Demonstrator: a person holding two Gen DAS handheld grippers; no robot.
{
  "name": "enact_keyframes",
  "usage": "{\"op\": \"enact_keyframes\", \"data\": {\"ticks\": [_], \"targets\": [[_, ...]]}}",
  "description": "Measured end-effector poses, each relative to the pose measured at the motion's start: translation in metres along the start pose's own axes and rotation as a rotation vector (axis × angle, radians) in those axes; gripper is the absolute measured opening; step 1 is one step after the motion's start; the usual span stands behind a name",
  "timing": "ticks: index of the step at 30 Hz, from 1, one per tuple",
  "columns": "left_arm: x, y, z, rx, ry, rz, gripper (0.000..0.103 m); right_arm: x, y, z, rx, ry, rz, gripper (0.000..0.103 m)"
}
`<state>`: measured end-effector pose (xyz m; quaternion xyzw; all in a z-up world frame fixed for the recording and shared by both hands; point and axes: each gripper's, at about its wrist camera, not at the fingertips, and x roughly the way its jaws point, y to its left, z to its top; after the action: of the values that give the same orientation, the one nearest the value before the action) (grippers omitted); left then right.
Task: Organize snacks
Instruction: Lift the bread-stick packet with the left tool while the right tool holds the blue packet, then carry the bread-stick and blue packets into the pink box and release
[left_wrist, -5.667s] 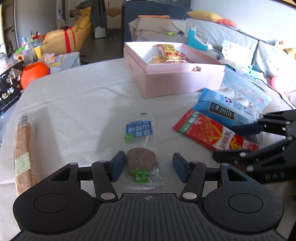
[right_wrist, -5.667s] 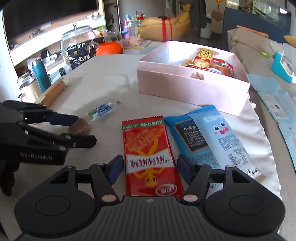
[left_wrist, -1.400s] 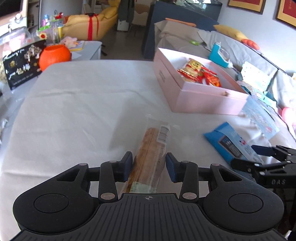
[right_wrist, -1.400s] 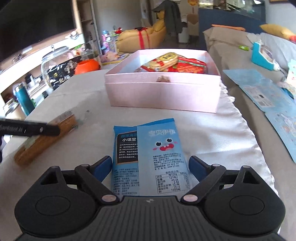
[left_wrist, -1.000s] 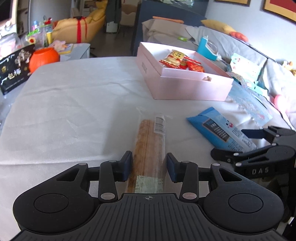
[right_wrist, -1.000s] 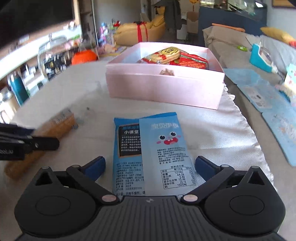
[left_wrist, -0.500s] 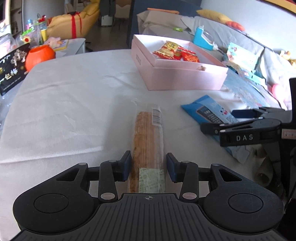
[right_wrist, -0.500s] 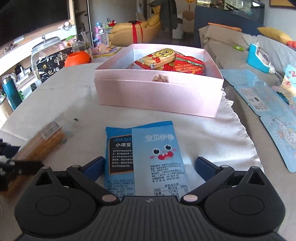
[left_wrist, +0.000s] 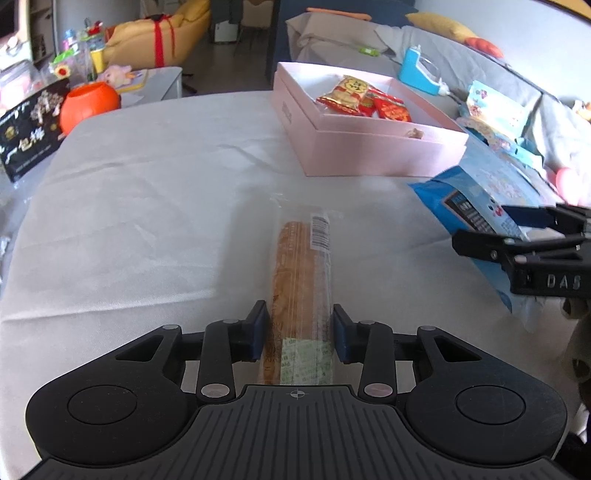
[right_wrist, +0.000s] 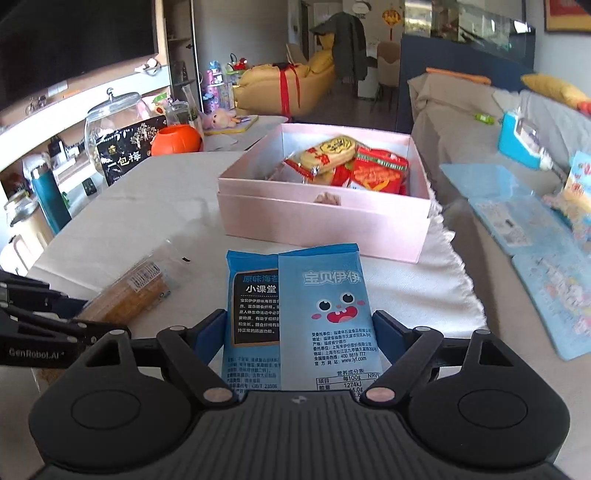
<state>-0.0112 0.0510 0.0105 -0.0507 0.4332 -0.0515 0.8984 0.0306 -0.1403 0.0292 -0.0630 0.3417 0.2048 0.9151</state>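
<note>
A long biscuit stick in a clear wrapper (left_wrist: 301, 266) lies on the white cloth, pointing away from me. My left gripper (left_wrist: 299, 332) straddles its near end, jaws closing, blue pads against the wrapper's sides. A blue snack packet with a cartoon face (right_wrist: 295, 295) sits between the closing jaws of my right gripper (right_wrist: 301, 332), pads pressing its edges, far end tilted up off the cloth. Beyond stands the open pink box (right_wrist: 321, 221) holding red and yellow snack packets (right_wrist: 376, 170). In the left wrist view the right gripper (left_wrist: 480, 227) carries the blue packet (left_wrist: 465, 199) beside the box (left_wrist: 369, 158).
An orange pumpkin pot (left_wrist: 88, 105), a black sign (left_wrist: 26, 136) and a glass jar (right_wrist: 110, 122) crowd the table's far left. A teal bottle (right_wrist: 48, 199) stands off the left edge. Blue printed sheets (right_wrist: 546, 258) lie on the couch to the right.
The right jaws have narrowed onto the blue packet and lifted it off the cloth. The left jaws have drawn in on the biscuit stick. The red packet and round biscuit seen earlier have left the cloth.
</note>
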Motion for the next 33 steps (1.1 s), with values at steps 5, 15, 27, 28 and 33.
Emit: {"op": "enact_keyframes", "data": {"ticks": [5, 15, 27, 28, 33], "targets": [[-0.001, 0.006, 0.001, -0.015, 0.002, -0.027, 0.042, 0.002, -0.001, -0.001, 0.006, 0.013, -0.002, 0.085], [-0.001, -0.002, -0.003, 0.044, -0.011, -0.006, 0.042, 0.009, -0.018, -0.011, 0.047, 0.056, 0.006, 0.085], [-0.048, -0.013, 0.066, -0.029, -0.214, -0.139, 0.031, -0.008, -0.031, -0.016, 0.028, 0.043, -0.02, 0.085], [-0.052, -0.018, 0.079, -0.015, -0.236, -0.147, 0.031, -0.01, -0.031, -0.014, 0.027, 0.034, -0.025, 0.085], [-0.04, -0.038, 0.155, -0.003, -0.339, -0.18, 0.032, -0.011, -0.032, -0.01, 0.046, 0.022, -0.015, 0.085]]}}
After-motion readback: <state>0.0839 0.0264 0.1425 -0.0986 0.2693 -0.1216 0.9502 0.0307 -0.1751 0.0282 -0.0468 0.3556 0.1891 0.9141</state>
